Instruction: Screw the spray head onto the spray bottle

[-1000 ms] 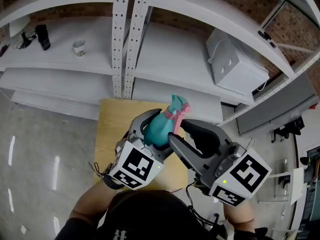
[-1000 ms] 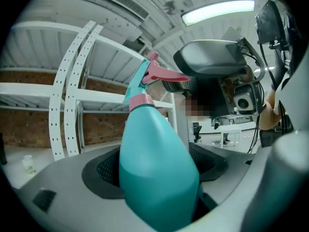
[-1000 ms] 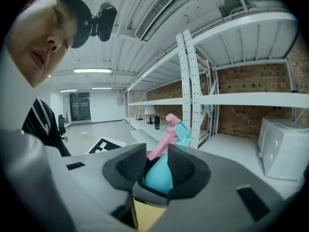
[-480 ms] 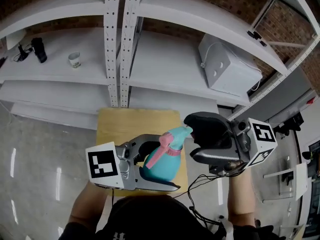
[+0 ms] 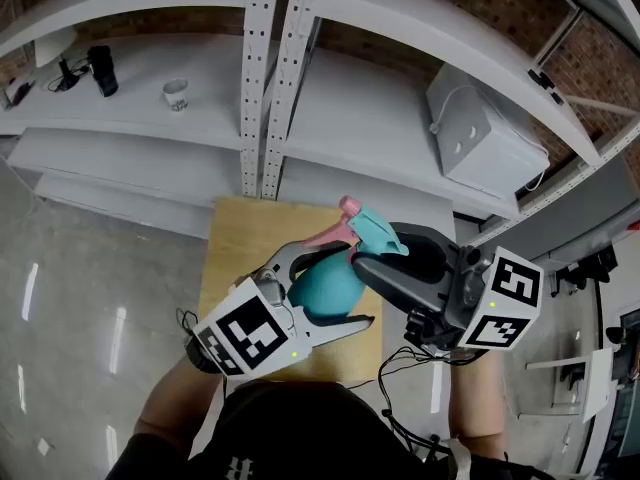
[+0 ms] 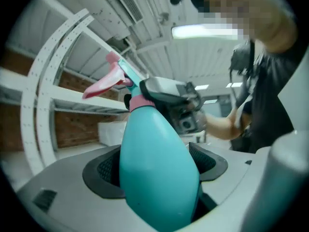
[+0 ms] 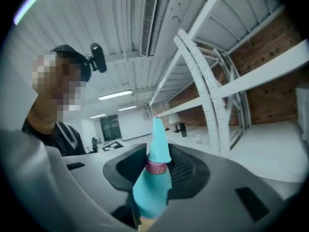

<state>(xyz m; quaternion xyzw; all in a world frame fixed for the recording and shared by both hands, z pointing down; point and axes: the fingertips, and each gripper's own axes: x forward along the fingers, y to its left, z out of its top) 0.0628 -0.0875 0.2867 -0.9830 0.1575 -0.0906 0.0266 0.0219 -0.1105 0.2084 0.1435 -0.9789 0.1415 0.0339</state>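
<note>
Above the right edge of the wooden surface [image 5: 238, 253], the spray bottle [image 5: 322, 290] is held in the air between the two tools and touches nothing below it. Its teal body is opaque, so whatever it holds cannot be seen. The left tool [image 6: 157, 166] is clamped on the widest part of the body, a dark ribbed pad pressing on each side. The bottle is pear-shaped and smooth, narrowing to a pink collar [image 6: 140, 102] at the neck. The spray head [image 5: 372, 231] sits on that collar: a teal nozzle cap with a pink trigger [image 5: 330, 233] sticking out to one side. The right tool [image 7: 157, 166] has just been closing its jaws, and the head stands between them with the pads apparently pressed against it, though the nearer pad is partly hidden behind the head. On the white shelf [image 5: 350, 118] beyond the surface stand a small mug [image 5: 176, 94], too far off to see inside, and a closed white box [image 5: 480, 133], well apart.
</note>
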